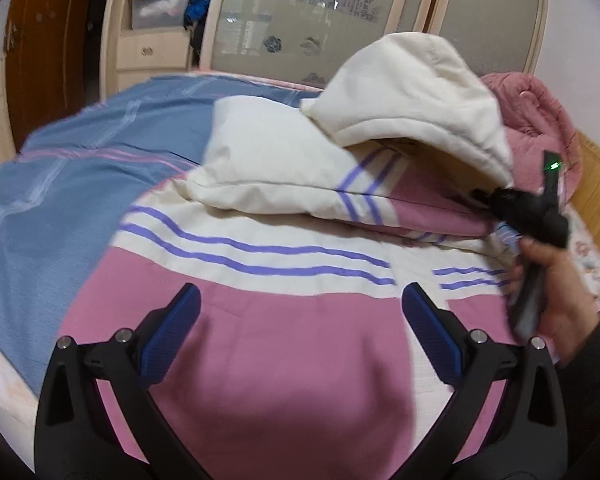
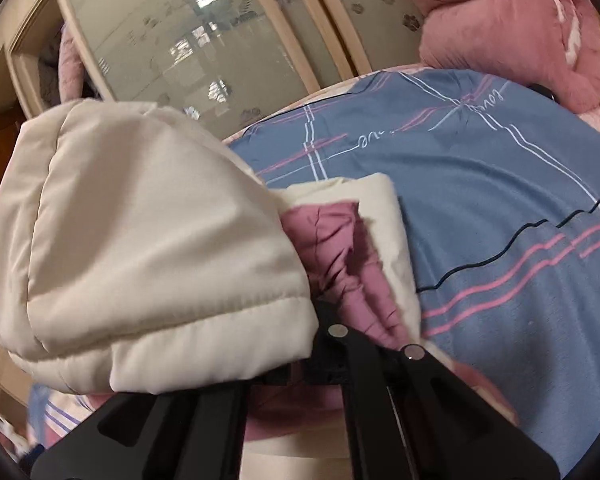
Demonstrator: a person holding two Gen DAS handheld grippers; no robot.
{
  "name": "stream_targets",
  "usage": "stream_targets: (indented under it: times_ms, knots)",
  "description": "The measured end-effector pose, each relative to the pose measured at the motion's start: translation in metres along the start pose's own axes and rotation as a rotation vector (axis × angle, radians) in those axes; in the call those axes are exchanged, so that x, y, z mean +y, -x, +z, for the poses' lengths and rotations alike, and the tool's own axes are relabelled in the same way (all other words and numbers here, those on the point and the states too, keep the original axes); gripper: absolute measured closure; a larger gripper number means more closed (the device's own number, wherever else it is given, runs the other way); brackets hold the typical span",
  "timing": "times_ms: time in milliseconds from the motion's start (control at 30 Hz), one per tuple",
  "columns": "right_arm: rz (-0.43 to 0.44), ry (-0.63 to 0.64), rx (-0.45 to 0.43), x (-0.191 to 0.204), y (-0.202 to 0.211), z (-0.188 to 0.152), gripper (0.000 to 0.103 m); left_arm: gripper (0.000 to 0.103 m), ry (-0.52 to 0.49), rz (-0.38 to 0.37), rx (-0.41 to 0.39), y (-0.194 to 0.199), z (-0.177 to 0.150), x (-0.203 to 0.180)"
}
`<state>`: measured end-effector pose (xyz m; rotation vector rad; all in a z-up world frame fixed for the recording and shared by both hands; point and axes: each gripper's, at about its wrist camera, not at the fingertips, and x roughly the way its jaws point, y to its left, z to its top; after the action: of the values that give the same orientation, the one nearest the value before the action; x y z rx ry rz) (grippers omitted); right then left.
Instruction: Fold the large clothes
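A padded jacket (image 1: 260, 320), pink and cream with purple stripes, lies on the bed. Its cream hood (image 1: 412, 96) is lifted up at the far right. My left gripper (image 1: 300, 312) is open and empty, hovering above the pink body of the jacket. My right gripper (image 1: 488, 196) is seen at the right, held by a hand, shut on the jacket fabric beneath the hood. In the right wrist view the hood (image 2: 148, 240) drapes over the gripper (image 2: 348, 312), whose fingertips are buried in bunched pink fabric (image 2: 340, 248).
A blue bedsheet (image 1: 60, 200) with pink and white lines covers the bed; it also shows in the right wrist view (image 2: 500, 208). A pink quilt (image 1: 540, 120) is piled at the far right. A wardrobe with frosted doors (image 1: 300, 20) stands behind the bed.
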<state>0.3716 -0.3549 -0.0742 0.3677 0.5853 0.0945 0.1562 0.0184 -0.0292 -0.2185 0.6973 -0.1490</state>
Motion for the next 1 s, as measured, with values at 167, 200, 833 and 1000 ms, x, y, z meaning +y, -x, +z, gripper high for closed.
stream_targets:
  times_ms: [167, 200, 833, 1000]
  knots:
    - [0.076, -0.07, -0.006, -0.014, -0.004, 0.004, 0.1, 0.002, 0.18, -0.234, -0.012, -0.01, 0.004, 0.016]
    - [0.092, -0.089, -0.003, -0.017, -0.004, 0.004, 0.1, 0.002, 0.225, -0.302, -0.008, -0.014, 0.005, 0.02]
    - [0.302, -0.323, 0.034, -0.044, -0.007, 0.018, 0.1, 0.005, 0.971, -0.783, 0.038, -0.18, 0.096, 0.023]
    - [0.299, -0.306, 0.043, -0.042, -0.007, 0.017, 0.1, 0.09, 0.924, -0.672, -0.104, -0.169, 0.126, 0.043]
